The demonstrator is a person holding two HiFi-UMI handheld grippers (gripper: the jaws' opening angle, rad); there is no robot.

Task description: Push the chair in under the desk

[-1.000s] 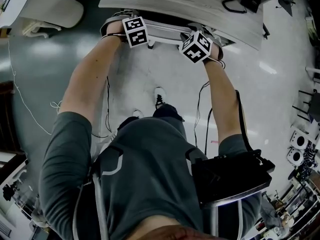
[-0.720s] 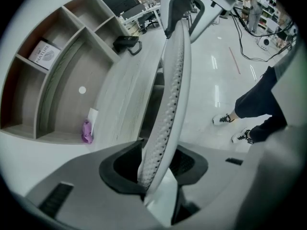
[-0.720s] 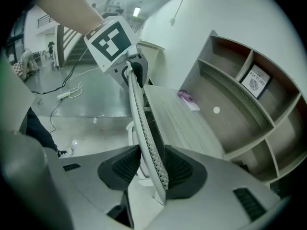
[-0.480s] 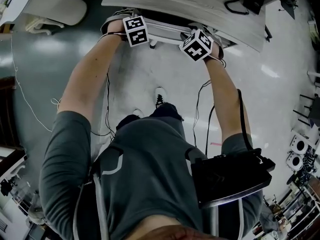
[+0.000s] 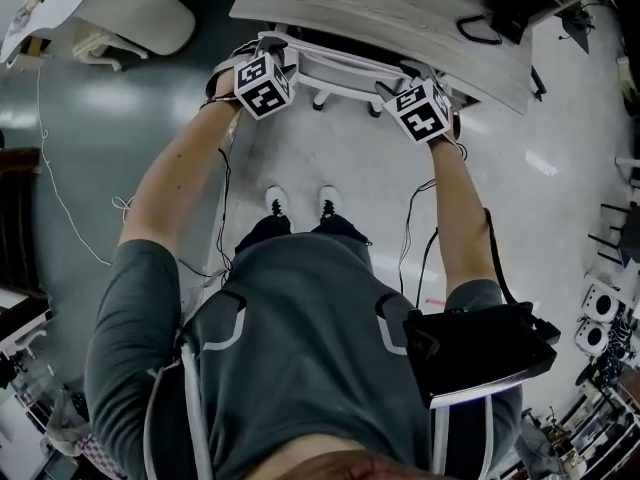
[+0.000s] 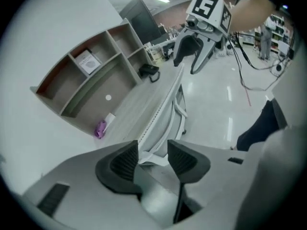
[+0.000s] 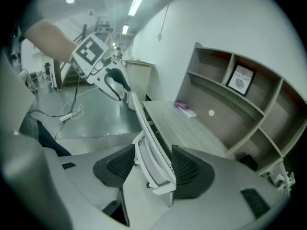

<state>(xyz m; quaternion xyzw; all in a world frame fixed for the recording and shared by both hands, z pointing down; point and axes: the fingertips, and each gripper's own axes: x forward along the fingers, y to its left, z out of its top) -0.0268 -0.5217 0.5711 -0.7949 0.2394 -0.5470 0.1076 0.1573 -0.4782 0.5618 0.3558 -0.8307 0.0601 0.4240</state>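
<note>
The white mesh-backed chair (image 5: 340, 68) stands tucked against the grey wood desk (image 5: 400, 8), with only its backrest and part of its base showing past the desk edge. My left gripper (image 5: 272, 60) is at the left end of the backrest's top edge and my right gripper (image 5: 412, 80) at the right end. In the left gripper view the backrest edge (image 6: 165, 109) runs between the jaws of the left gripper (image 6: 152, 159), which are opening and not pressing on it. In the right gripper view the backrest (image 7: 148, 143) lies between the opening jaws of the right gripper (image 7: 152, 166).
A shelf hutch (image 6: 91, 75) stands on the desk with a purple item (image 6: 100, 128) and a black object (image 6: 149, 71). Cables (image 5: 60, 198) trail over the floor at left. The person's shoes (image 5: 300, 203) stand behind the chair. A black box (image 5: 480, 353) hangs at the hip.
The person has stepped up with both feet side by side. Both grippers and the chair back have shifted a little to the right along the desk edge.
</note>
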